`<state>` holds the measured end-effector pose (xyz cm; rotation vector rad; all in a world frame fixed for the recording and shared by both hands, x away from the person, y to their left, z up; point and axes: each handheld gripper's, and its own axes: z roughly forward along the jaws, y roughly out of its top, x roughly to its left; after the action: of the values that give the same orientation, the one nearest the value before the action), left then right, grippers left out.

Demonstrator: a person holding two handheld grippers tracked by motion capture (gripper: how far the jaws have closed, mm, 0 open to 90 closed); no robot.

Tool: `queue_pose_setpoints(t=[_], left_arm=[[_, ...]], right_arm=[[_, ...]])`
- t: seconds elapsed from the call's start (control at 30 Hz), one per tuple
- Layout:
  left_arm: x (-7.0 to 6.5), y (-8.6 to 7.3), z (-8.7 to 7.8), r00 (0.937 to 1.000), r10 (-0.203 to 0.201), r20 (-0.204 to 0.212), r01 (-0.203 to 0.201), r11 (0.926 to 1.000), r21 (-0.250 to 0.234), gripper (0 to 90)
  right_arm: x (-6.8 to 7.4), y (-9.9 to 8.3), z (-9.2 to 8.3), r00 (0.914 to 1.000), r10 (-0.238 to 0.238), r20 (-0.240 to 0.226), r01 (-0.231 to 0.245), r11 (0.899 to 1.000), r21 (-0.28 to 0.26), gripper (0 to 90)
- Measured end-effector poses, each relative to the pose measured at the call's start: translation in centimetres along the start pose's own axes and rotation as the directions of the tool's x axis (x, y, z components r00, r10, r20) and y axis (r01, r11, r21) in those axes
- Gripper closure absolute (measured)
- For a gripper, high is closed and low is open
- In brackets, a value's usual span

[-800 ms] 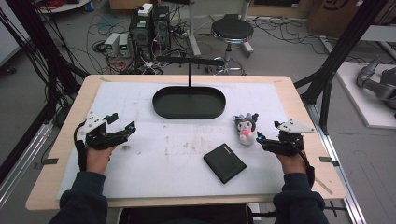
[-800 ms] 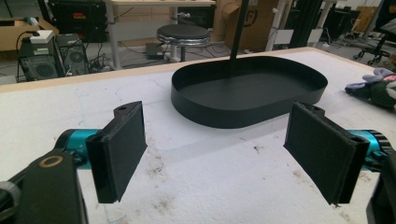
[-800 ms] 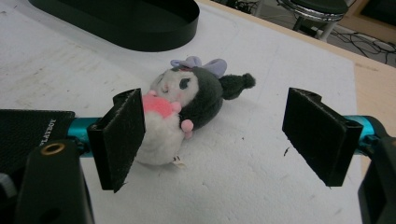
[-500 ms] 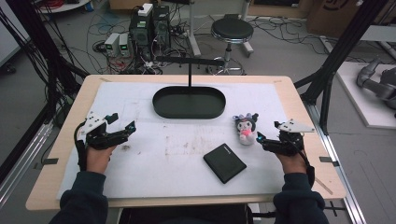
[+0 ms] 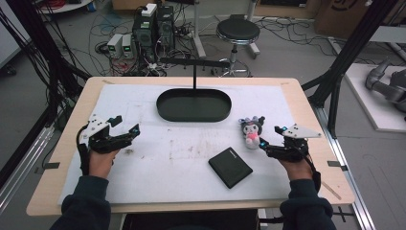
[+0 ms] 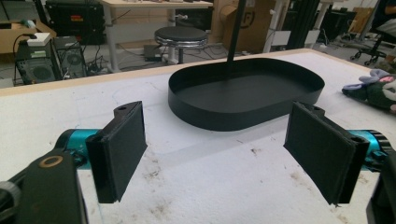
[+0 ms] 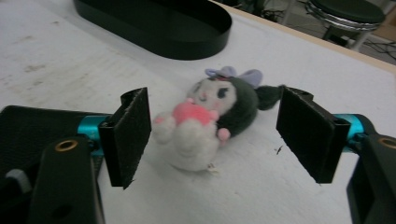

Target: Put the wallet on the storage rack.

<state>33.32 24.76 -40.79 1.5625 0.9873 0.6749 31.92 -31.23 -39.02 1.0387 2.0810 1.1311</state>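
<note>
Plush doll (image 7: 210, 121) lies on its back on the white worktop (image 5: 182, 158), between the black oval tray (image 5: 194, 105) and the black wallet (image 5: 230, 166), head toward the tray. The right gripper (image 5: 269, 142) sits low just beside it, jaws spread wide with the toy framed between the pads (image 7: 130, 135) but untouched, which looks like a line-up for a sideways pinch across its soft body. The left gripper (image 5: 125, 130) rests at the far side of the worktop, jaws likewise apart and holding nothing, aimed loosely at the tray, probably parked out of the way. The tray stands bare, a likely destination.
</note>
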Motion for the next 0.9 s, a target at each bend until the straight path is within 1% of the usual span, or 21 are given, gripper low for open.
queue_pose_setpoints(t=[0.07, 0.1, 0.13, 0.17, 0.27, 0.3, 0.33, 0.4, 0.47, 0.53, 0.57, 0.6, 0.67, 0.73, 0.77, 0.8, 0.83, 0.87, 0.9], left_arm=[[0.0, 0.0, 0.1, 1.0000, 0.002, 0.006, -0.002, 1.0000, 0.004, 20.3], [0.0, 0.0, 0.1, 1.0000, 0.002, 0.006, -0.002, 1.0000, 0.004, 20.3], [0.0, -0.1, 0.1, 1.0000, 0.002, 0.008, -0.002, 1.0000, 0.006, 20.3], [0.0, -0.1, 0.2, 1.0000, 0.000, 0.009, 0.000, 1.0000, 0.007, 20.3], [0.0, -0.1, 0.3, 0.9999, -0.005, 0.013, 0.005, 0.9999, 0.009, 20.6], [0.0, -0.1, 0.3, 0.9999, -0.005, 0.013, 0.005, 0.9999, 0.009, 20.6], [0.1, -0.1, 0.3, 0.9999, -0.001, 0.013, 0.001, 0.9999, 0.012, 20.6], [0.1, -0.2, 0.4, 0.9999, -0.001, 0.014, 0.001, 0.9998, 0.018, 20.7], [0.0, -0.2, 0.5, 0.9999, -0.004, 0.016, 0.004, 0.9998, 0.019, 20.7], [-0.1, -0.2, 0.5, 0.9998, -0.004, 0.019, 0.004, 0.9998, 0.020, 20.8], [-0.1, -0.2, 0.5, 0.9998, -0.004, 0.019, 0.004, 0.9998, 0.020, 20.8], [-0.1, -0.2, 0.5, 0.9998, -0.001, 0.020, 0.001, 0.9997, 0.023, 20.8], [-0.1, -0.2, 0.6, 0.9997, -0.002, 0.022, 0.001, 0.9997, 0.026, 20.8], [-0.1, -0.3, 0.6, 0.9997, 0.000, 0.025, -0.001, 0.9996, 0.029, 20.9], [-0.1, -0.3, 0.6, 0.9997, 0.000, 0.025, -0.001, 0.9996, 0.029, 20.9], [-0.2, -0.3, 0.6, 0.9997, -0.002, 0.026, 0.001, 0.9996, 0.030, 20.9], [-0.2, -0.3, 0.6, 0.9997, 0.000, 0.026, -0.001, 0.9995, 0.031, 20.9], [-0.2, -0.3, 0.6, 0.9997, 0.000, 0.026, -0.001, 0.9995, 0.032, 21.0], [-0.2, -0.3, 0.6, 0.9997, 0.000, 0.026, -0.001, 0.9995, 0.032, 21.0]], right_arm=[[0.4, 0.1, 0.2, 0.9995, -0.009, -0.031, 0.009, 1.000, -0.005, 28.7], [0.6, 0.2, 0.3, 0.9985, -0.006, -0.055, 0.006, 1.000, 0.000, 30.0], [0.6, 0.2, 0.3, 0.9985, -0.006, -0.055, 0.006, 1.000, 0.000, 30.0], [1.0, 0.2, 0.6, 0.9943, -0.012, -0.106, 0.013, 1.000, 0.009, 35.4], [1.9, 0.3, 1.4, 0.9826, -0.016, -0.185, 0.023, 0.999, 0.034, 39.2], [2.1, 0.3, 1.7, 0.9793, -0.018, -0.201, 0.027, 0.999, 0.043, 39.4], [2.1, 0.3, 1.7, 0.9793, -0.018, -0.201, 0.027, 0.999, 0.043, 39.4], [3.2, 0.2, 2.8, 0.9739, -0.036, -0.224, 0.055, 0.995, 0.079, 38.2], [3.8, 0.1, 3.4, 0.9658, -0.028, -0.258, 0.053, 0.995, 0.090, 38.2], [4.3, -0.1, 4.0, 0.9587, -0.034, -0.282, 0.068, 0.992, 0.111, 38.0], [4.3, -0.1, 4.0, 0.9587, -0.034, -0.282, 0.068, 0.992, 0.111, 38.0], [4.7, -0.2, 4.5, 0.9561, -0.032, -0.291, 0.072, 0.989, 0.126, 36.2], [4.9, -0.3, 4.7, 0.9571, -0.029, -0.288, 0.069, 0.989, 0.132, 34.9], [5.0, -0.4, 5.0, 0.9521, -0.014, -0.305, 0.057, 0.989, 0.135, 32.3], [5.0, -0.4, 5.0, 0.9521, -0.014, -0.305, 0.057, 0.989, 0.135, 32.3], [5.1, -0.7, 5.3, 0.9476, 0.010, -0.319, 0.041, 0.988, 0.152, 29.4], [5.3, -0.8, 5.4, 0.9464, 0.018, -0.323, 0.039, 0.985, 0.168, 28.7], [5.4, -0.9, 5.6, 0.9439, 0.017, -0.330, 0.046, 0.982, 0.184, 28.6], [5.4, -0.9, 5.6, 0.9439, 0.017, -0.330, 0.046, 0.982, 0.184, 28.6]])
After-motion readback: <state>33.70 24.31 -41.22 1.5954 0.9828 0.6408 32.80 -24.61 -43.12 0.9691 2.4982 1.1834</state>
